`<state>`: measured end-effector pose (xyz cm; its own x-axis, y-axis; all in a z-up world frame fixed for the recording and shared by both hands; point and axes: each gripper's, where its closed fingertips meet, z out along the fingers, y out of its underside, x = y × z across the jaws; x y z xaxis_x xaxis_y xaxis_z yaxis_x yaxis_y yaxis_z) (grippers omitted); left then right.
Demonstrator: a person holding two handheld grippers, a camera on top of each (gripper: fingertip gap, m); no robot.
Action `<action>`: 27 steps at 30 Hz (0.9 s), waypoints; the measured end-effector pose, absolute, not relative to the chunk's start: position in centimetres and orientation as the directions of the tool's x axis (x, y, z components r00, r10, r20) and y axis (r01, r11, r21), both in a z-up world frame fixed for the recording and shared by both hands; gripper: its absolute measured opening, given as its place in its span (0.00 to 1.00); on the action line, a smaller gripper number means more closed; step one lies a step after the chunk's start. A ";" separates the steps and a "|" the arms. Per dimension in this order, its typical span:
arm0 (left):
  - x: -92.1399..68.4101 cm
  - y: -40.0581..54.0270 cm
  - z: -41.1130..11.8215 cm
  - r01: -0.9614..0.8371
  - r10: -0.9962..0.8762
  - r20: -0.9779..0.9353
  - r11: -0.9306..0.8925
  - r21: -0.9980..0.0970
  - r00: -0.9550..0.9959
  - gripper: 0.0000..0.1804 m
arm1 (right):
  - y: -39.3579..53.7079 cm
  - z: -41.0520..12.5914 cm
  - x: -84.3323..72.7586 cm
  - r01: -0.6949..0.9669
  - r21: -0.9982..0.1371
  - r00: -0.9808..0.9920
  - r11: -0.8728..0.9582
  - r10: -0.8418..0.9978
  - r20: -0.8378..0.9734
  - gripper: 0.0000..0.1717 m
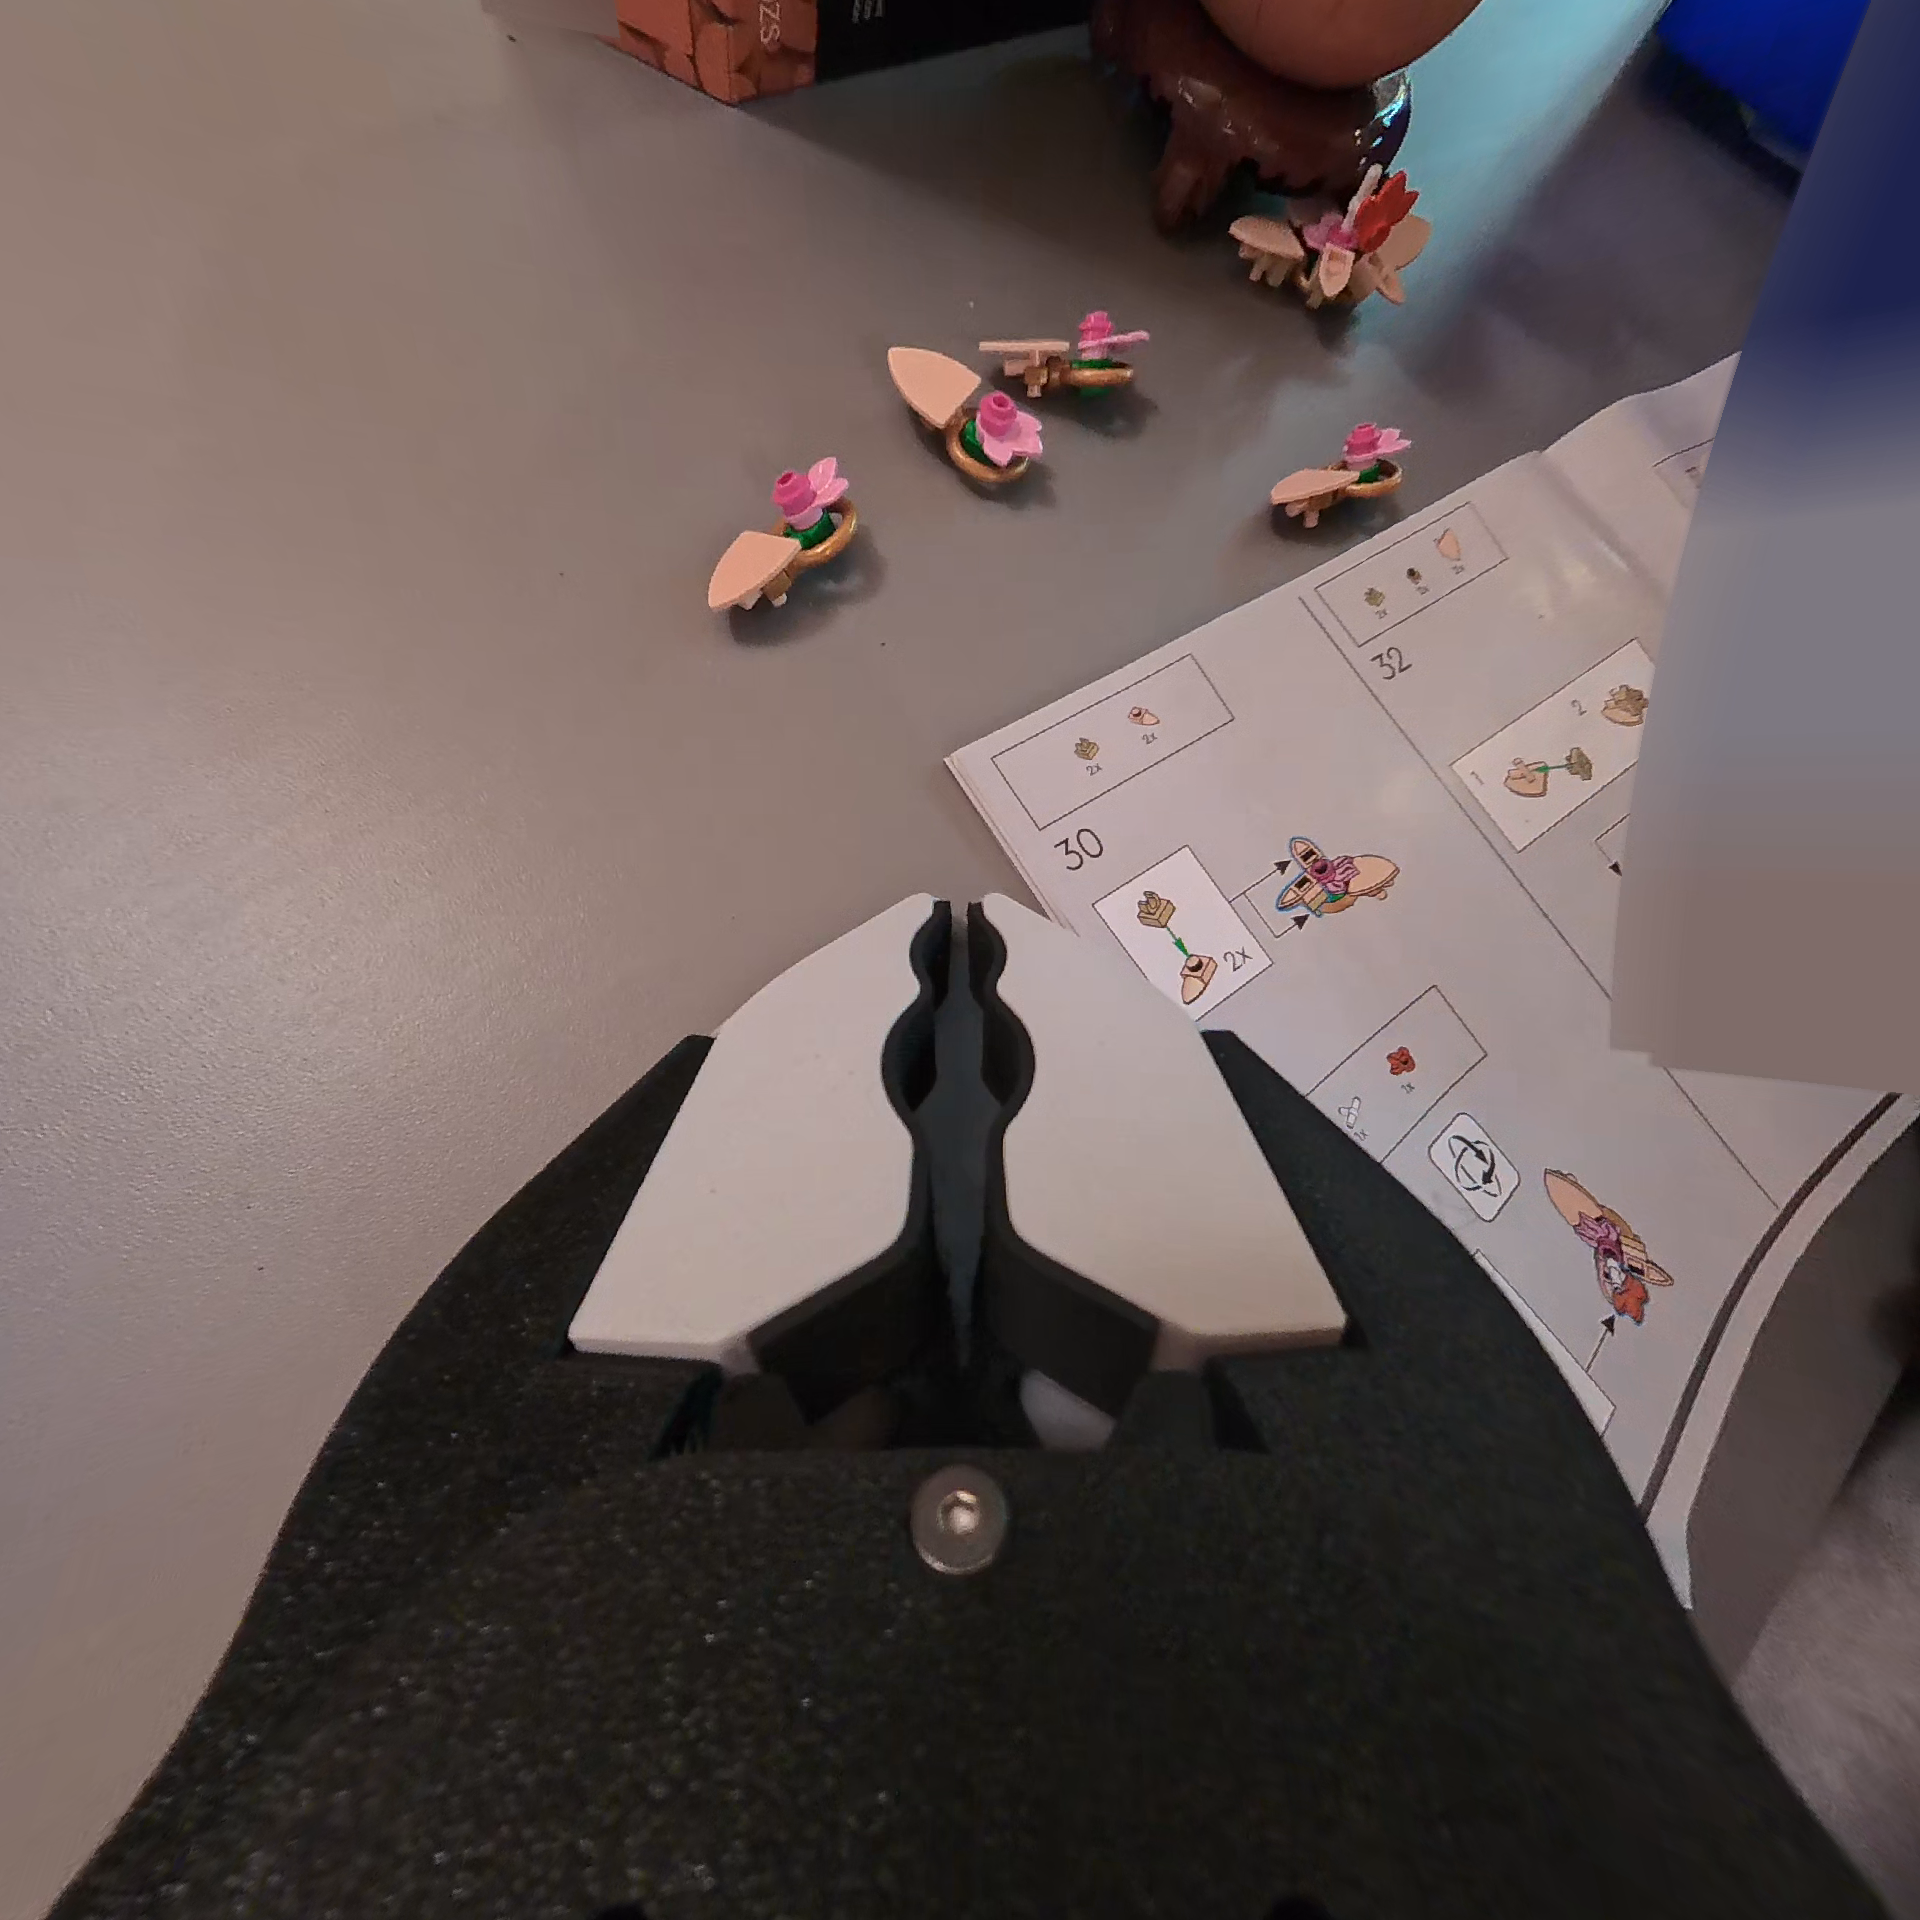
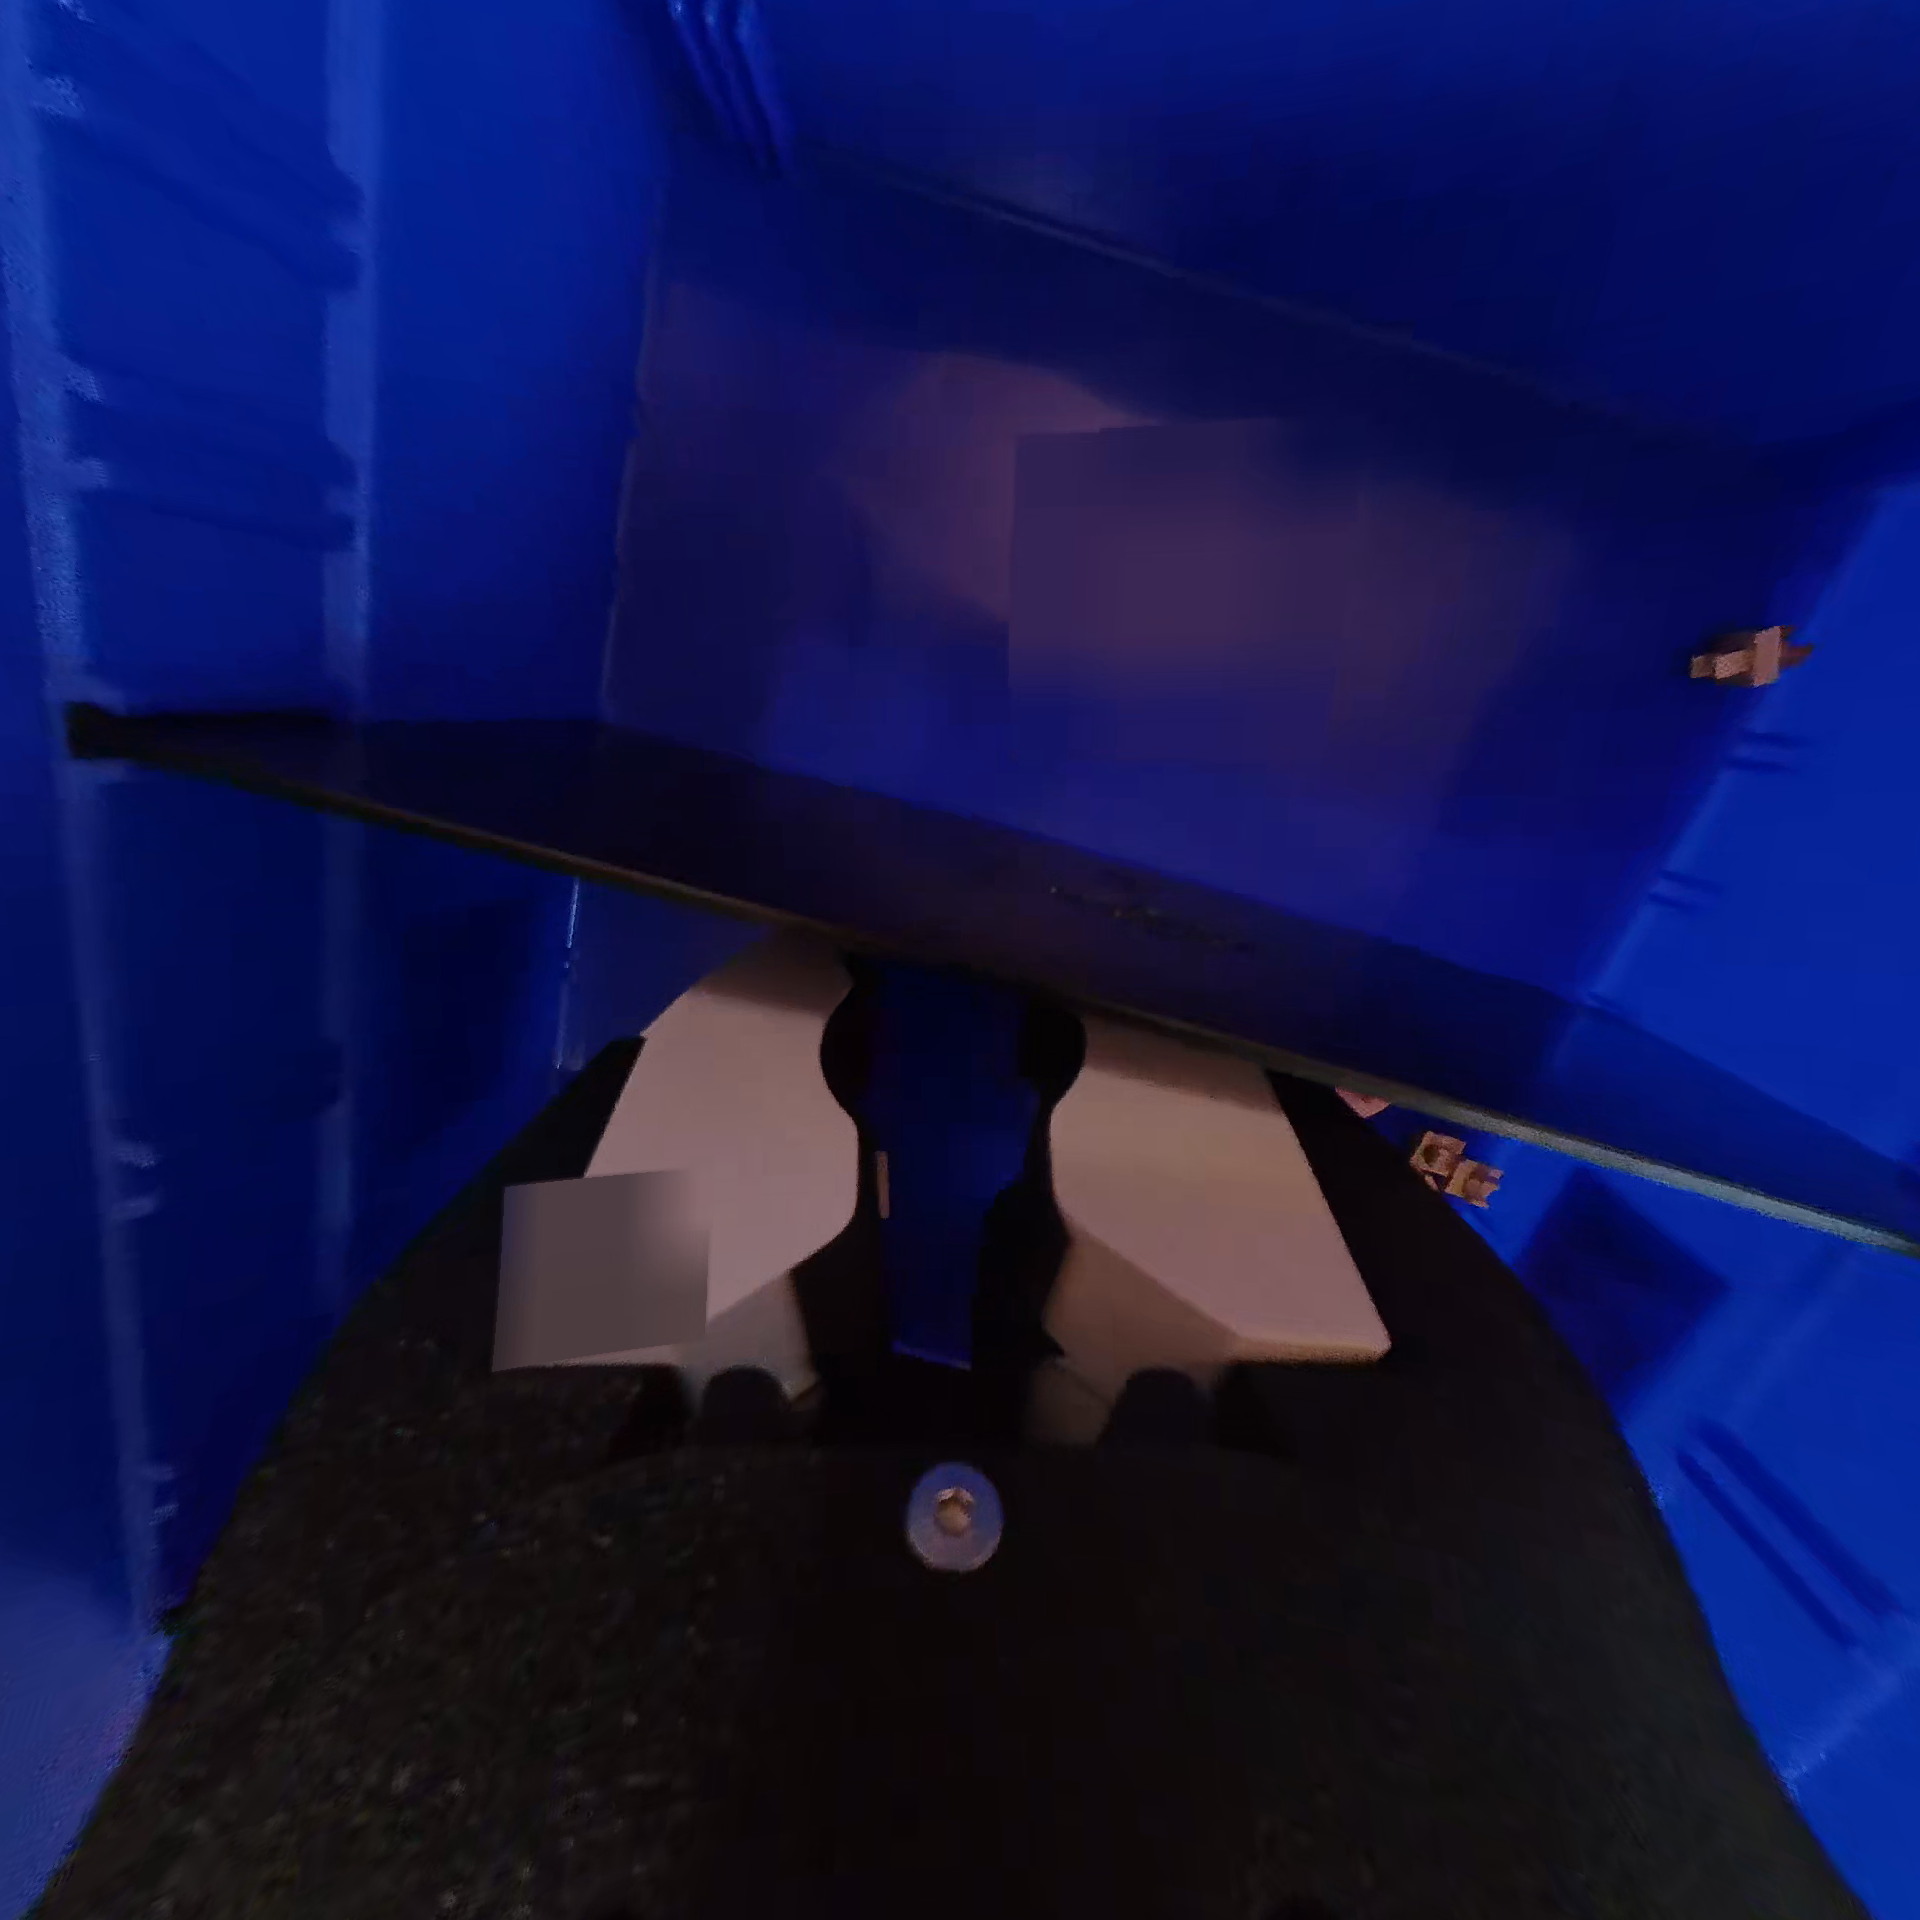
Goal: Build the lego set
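Two views: the left wrist view alone showed the counter point(image 1: 312, 727); the right wrist view alone showed the inside of a blue bin point(image 2: 1766, 935).
Left tool point(image 1: 960, 914): its fingers stood almost together with only a thin slit between the tips, nothing in them, above bare counter just beside the corner of an open instruction booklet point(image 1: 1351, 831).
Flower pieces: four small toy-brick flowers, pink on gold rings with tan petals, lay apart on the counter beyond the left tool, the nearest point(image 1: 781, 532) well clear of its tips; a larger cluster with a red bloom point(image 1: 1340, 239) lay farther off beside a brown object point(image 1: 1247, 114).
Box: a brown and black carton point(image 1: 790, 42) sat at the far edge.
Right tool point(image 2: 951, 997): its fingers stood partly apart, tips hidden under a dark flat panel point(image 2: 935, 862) crossing the bin; cannot tell whether anything was gripped.
Small parts: two tan bits point(image 2: 1745, 657) point(image 2: 1455, 1164) lay against the bin's right side.
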<state>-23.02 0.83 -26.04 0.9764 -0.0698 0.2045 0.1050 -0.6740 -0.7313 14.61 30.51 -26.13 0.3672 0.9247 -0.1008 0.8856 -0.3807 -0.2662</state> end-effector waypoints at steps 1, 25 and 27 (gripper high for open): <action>-23.0 0.8 -26.0 0.104 -0.070 0.204 -0.674 -0.731 0.977 0.02 | 30.6 -26.2 14.6 0.888 -0.265 0.367 -0.377 0.926 -0.086 0.13; -23.0 0.8 -26.0 0.170 -0.066 0.289 -0.678 -0.715 0.955 0.02 | 27.6 -23.8 11.0 0.652 -0.342 -0.574 0.676 0.736 0.359 0.00; -23.0 0.8 -26.0 0.168 -0.058 0.280 -0.676 -0.717 0.958 0.02 | 28.8 -24.2 11.0 0.616 -0.244 -0.595 0.749 0.646 0.479 0.00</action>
<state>-23.01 0.82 -26.01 0.9582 -0.0585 0.2801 0.1684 -0.6762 -0.7172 11.01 28.76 -24.20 -0.5948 0.6458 0.4788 0.6164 0.7487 -0.2441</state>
